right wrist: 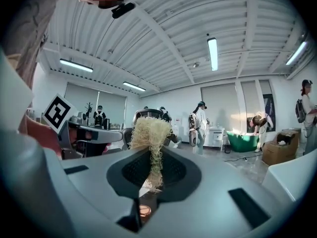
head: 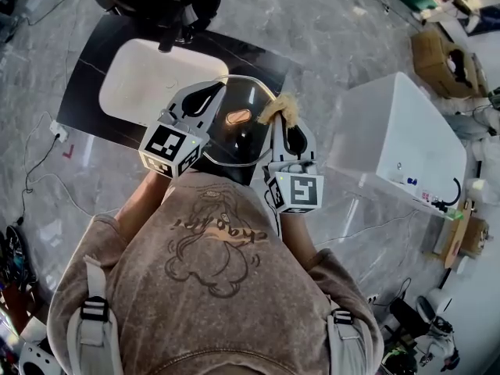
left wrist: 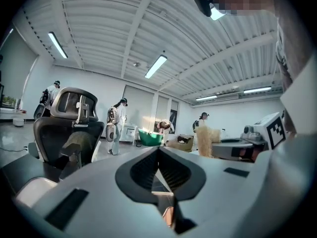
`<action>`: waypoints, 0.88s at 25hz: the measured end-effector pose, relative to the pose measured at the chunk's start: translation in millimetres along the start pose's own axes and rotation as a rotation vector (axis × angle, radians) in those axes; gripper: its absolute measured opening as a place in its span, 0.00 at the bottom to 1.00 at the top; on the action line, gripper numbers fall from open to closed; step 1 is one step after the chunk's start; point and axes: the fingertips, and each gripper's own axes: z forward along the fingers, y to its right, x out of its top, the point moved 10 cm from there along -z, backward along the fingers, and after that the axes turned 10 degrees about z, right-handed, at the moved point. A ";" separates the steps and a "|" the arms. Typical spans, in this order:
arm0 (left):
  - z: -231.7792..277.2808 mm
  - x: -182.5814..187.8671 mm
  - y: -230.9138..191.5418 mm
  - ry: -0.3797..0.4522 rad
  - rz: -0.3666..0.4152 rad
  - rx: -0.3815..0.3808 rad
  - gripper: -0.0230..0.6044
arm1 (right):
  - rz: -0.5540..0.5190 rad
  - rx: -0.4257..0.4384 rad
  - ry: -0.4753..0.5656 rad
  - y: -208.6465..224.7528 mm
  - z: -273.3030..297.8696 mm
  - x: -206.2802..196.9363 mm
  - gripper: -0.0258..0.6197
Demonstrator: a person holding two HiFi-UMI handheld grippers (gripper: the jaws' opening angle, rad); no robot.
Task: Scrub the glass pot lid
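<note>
Grippers: two. The left gripper [head: 215,91] has its jaws closed tight on the near-left rim of the glass pot lid [head: 248,145]. In the left gripper view a thin pale edge runs between the pads [left wrist: 171,172]. The right gripper [head: 277,119] is clamped on the scrubber [head: 281,108].
Lid: one, round and clear, with one brownish knob [head: 238,116]. It is over the black worktop [head: 86,76], just right of the sink basin [head: 117,65] and between the two grippers.
Scrubber: one straw-coloured fibrous tuft. It stands up out of the right gripper's jaws and meets the lid's right rim.
Bystanders: at least four stand far back in the right gripper view. One person [right wrist: 256,123] bends over a green tub [right wrist: 245,140].
Hidden or unclear: the left gripper covers the lid's left edge. The person's shoulders cut off its near edge. The person's hands are under the two marker cubes. I cannot tell whether the lid rests on the worktop or is lifted.
Containers: the basin shows only its pale floor. The cardboard box [head: 445,61] holds something dark. What the tub holds cannot be seen.
Other: one black office chair [left wrist: 69,128] stands beyond the basin.
</note>
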 end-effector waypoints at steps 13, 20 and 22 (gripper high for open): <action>-8.8 -1.2 6.4 0.021 0.041 0.044 0.06 | 0.068 0.007 0.005 -1.5 5.7 -10.3 0.10; -10.7 -2.3 7.1 0.005 0.036 0.056 0.06 | 0.076 0.024 -0.005 -4.1 9.7 -10.3 0.10; -10.0 -3.3 7.3 0.002 0.036 0.059 0.06 | 0.082 0.026 -0.007 -3.5 10.3 -11.6 0.10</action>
